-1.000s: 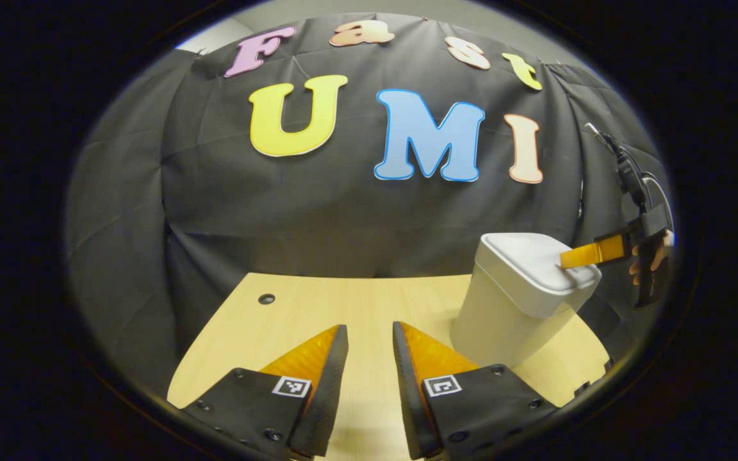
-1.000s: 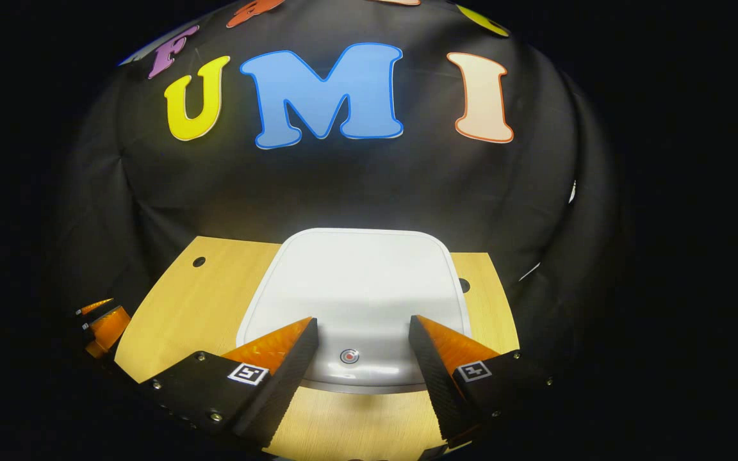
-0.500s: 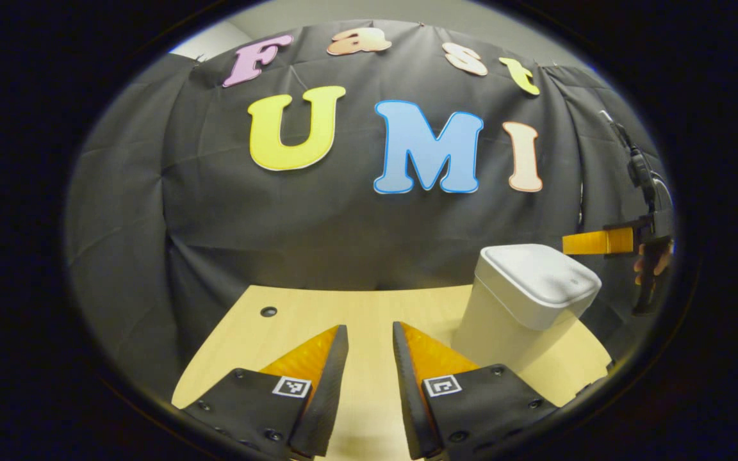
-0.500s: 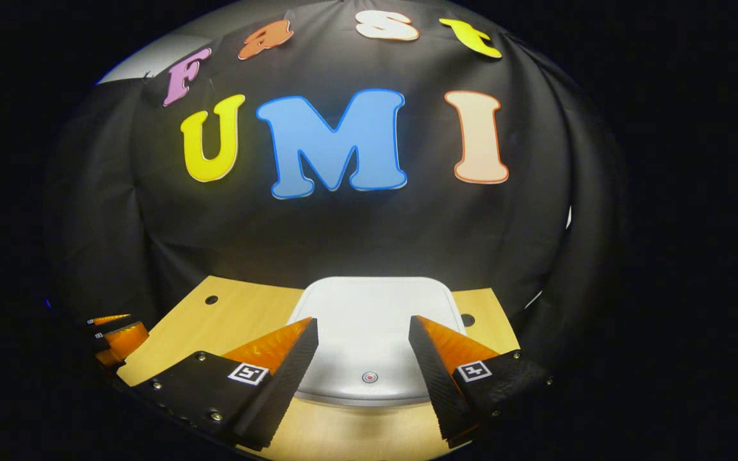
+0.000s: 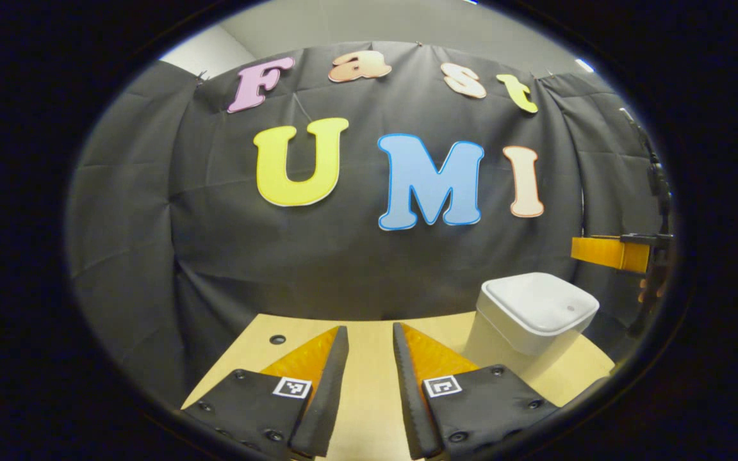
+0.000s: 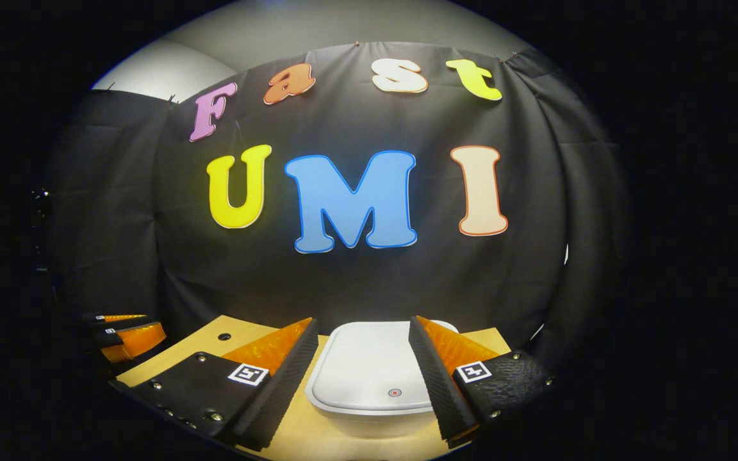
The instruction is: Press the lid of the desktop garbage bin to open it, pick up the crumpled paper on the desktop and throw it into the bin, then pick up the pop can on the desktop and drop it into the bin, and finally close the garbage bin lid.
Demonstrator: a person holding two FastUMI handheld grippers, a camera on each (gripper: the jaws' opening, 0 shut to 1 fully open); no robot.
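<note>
Bin (image 6: 369, 378) sits shut on desk (image 5: 369, 358) | right gripper (image 6: 362, 358) hangs above lid, jaws apart, empty | left gripper (image 5: 369, 368) slightly open, empty | risk: a loosely latched lid could spring open.

The garbage bin (image 5: 523, 333) was a white, rounded-square tub that stood upright on the pale wooden tabletop (image 5: 369, 358), toward its right side in the left gripper view. Its lid (image 6: 369, 371) lay flat and shut, with a small round button (image 6: 394, 392) near the front edge.
</note>
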